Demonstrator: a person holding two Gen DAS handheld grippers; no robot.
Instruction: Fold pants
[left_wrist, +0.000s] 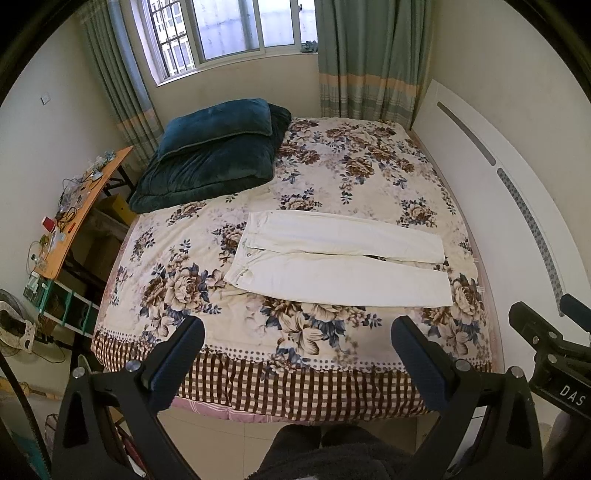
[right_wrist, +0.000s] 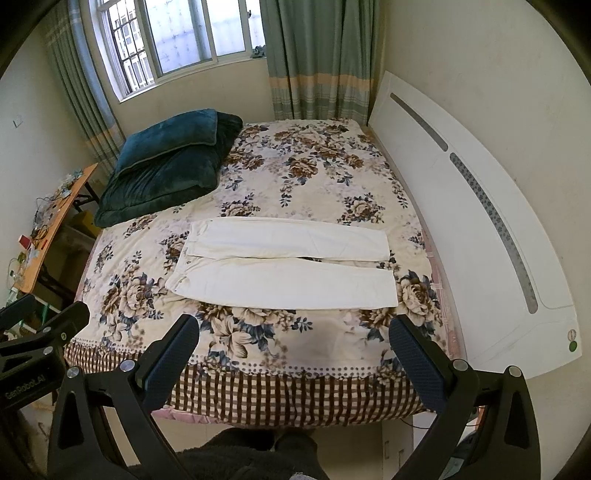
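The white pants (left_wrist: 343, 264) lie flat and unfolded in the middle of the frame in the left wrist view, and they sit in the centre of the right wrist view too (right_wrist: 288, 269). The waistband is at the left end, the two legs run side by side toward the right, and a narrow dark gap opens between the legs toward the cuffs. They rest on the floral bedspread (left_wrist: 332, 177) of the bed, nearer its front edge than its far edge, with the checked brown border (left_wrist: 295, 387) hanging down in the lower middle of the frame. The left gripper (left_wrist: 297, 347) hangs above the front edge of the bed in the lower part of its frame, its jaws spread wide and holding nothing, well apart from the pants. The right gripper (right_wrist: 293, 347) is in the same pose low in its own frame, jaws wide apart and empty. A dark teal folded quilt with a pillow on top (left_wrist: 218, 151) lies at the upper left of the bedspread. A white headboard (left_wrist: 498, 192) curves along the right side of the frame. At the left edge stands an orange tabletop (left_wrist: 81, 218) cluttered with cables and small items. A window (left_wrist: 229, 29) with green curtains (left_wrist: 365, 59) fills the top.
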